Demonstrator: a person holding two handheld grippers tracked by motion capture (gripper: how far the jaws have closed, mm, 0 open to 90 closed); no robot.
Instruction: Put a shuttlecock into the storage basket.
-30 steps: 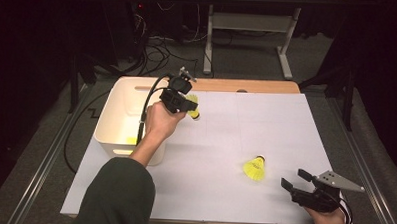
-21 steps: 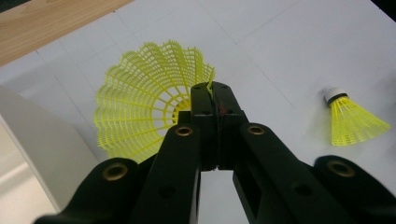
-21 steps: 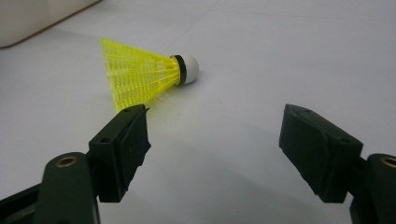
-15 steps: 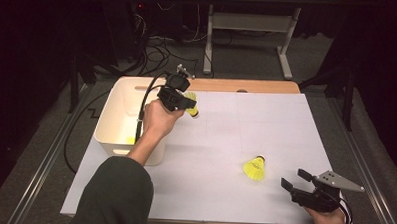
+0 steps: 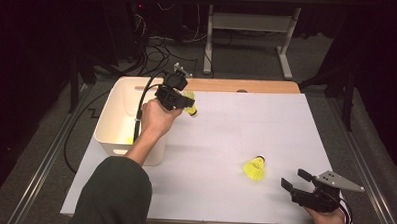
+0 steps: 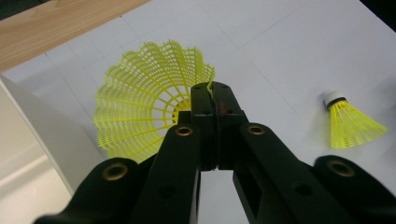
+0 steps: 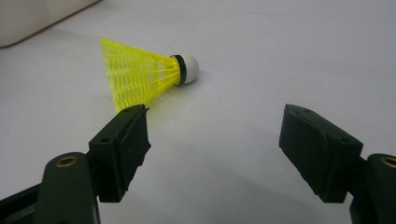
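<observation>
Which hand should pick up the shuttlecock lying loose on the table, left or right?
Right. The right gripper sits open just beside the loose shuttlecock, while the left gripper is shut on another shuttlecock over by the white bin.

A lab: dark curtains [image 5: 33,46], floor cables [image 5: 154,45], paper-covered table [image 5: 266,129].

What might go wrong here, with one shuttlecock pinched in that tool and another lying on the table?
The left tool pinches only the thin edge of the held shuttlecock's skirt, so it could slip out or bend before reaching the white bin. The right tool stands open beside the lying shuttlecock; a nudge could roll it away.
</observation>
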